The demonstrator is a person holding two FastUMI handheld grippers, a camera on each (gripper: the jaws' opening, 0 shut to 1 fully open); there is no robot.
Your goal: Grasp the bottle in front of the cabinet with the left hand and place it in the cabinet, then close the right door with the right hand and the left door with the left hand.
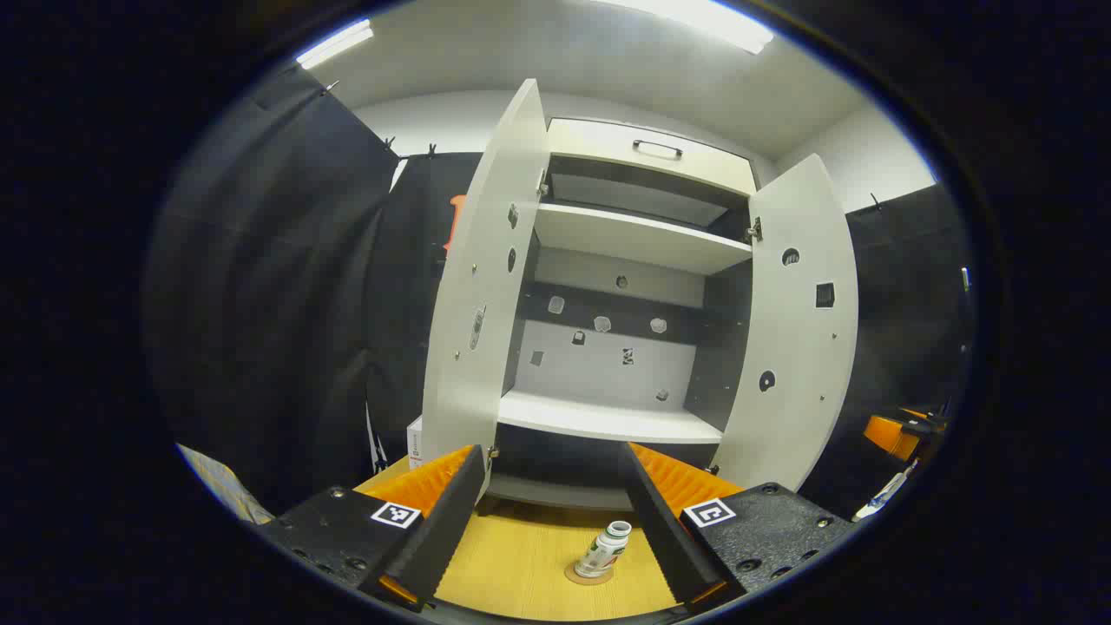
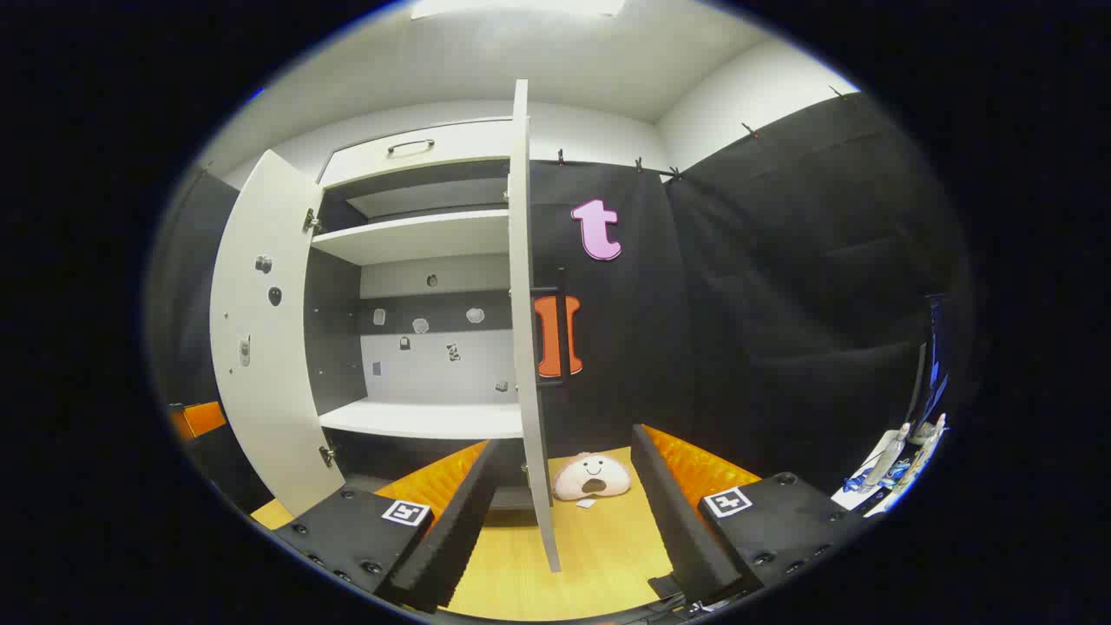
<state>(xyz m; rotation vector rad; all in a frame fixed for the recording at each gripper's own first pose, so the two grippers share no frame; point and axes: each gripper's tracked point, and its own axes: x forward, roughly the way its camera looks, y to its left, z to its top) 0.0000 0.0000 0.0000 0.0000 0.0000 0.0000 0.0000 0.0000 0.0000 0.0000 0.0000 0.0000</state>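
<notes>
A small white bottle (image 1: pixel 605 549) with a green label stands upright on a round coaster on the wooden table (image 1: pixel 521 564), in front of the cabinet (image 1: pixel 608 417). My left gripper (image 1: pixel 551 451) is open, and the bottle shows low between its fingers, nearer the right one and untouched. Both cabinet doors stand wide open: the left door (image 1: pixel 482 304) and the right door (image 1: pixel 798 321). In the right gripper view my right gripper (image 2: pixel 562 438) is open and holds nothing. The right door (image 2: pixel 521 304) is edge-on just ahead of it, with a black handle (image 2: pixel 562 325) on its outer face.
A pink plush toy (image 2: pixel 592 476) lies on the table behind the right door. A small white box (image 1: pixel 415 438) sits left of the cabinet. Loose items (image 2: pixel 894 460) lie at the far right edge. The cabinet's white shelves (image 2: pixel 425 419) are bare.
</notes>
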